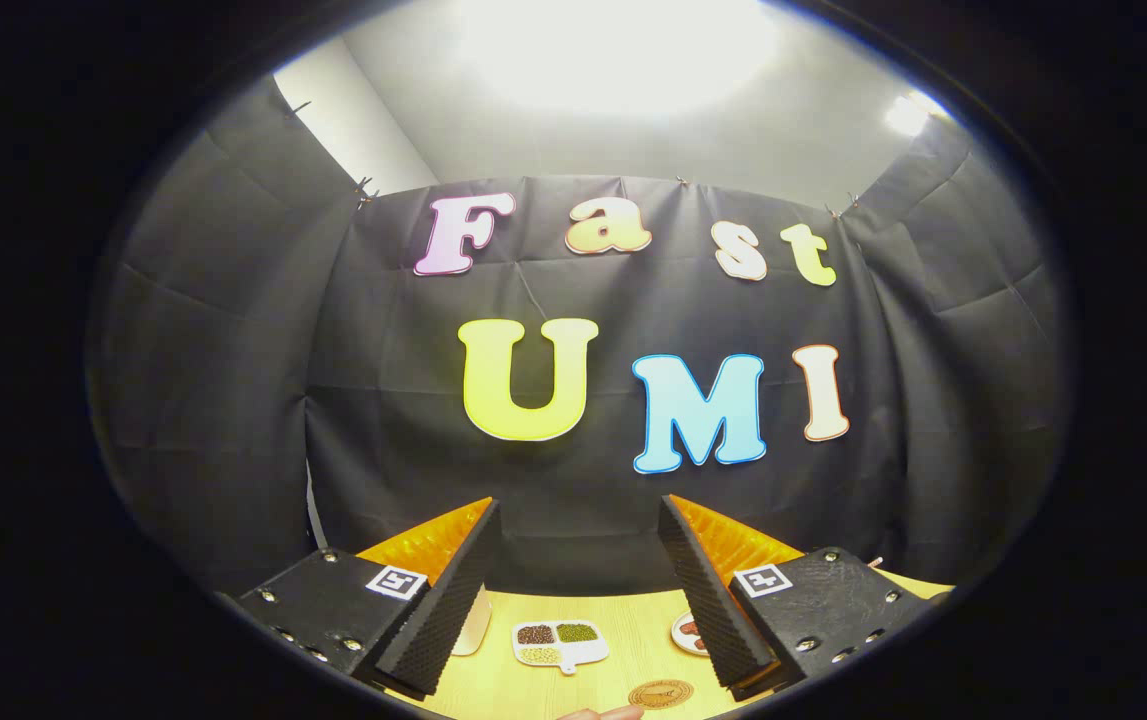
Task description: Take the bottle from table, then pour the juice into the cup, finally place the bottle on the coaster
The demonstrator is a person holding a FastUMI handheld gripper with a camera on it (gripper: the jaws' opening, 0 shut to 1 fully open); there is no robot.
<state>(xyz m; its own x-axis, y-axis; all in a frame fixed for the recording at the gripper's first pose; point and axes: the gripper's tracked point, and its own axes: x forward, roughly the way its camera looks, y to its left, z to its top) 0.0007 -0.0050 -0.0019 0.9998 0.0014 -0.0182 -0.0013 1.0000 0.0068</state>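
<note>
Jaws wide apart, empty, above table with coaster between.

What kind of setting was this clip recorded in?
Likely a staged recording booth: black cloth wall clipped up around a wooden table with a small tray of beans. The hand-held gripper hangs open above it.

A small divided dish of dark, green and pale grains on a wooden table.

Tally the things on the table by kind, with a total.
Cup: 1
Divided dish of beans: 1
Round coaster: 1
Item partly hidden by a finger: 1
Total: 4
The gripper is open, holding nothing.
</note>
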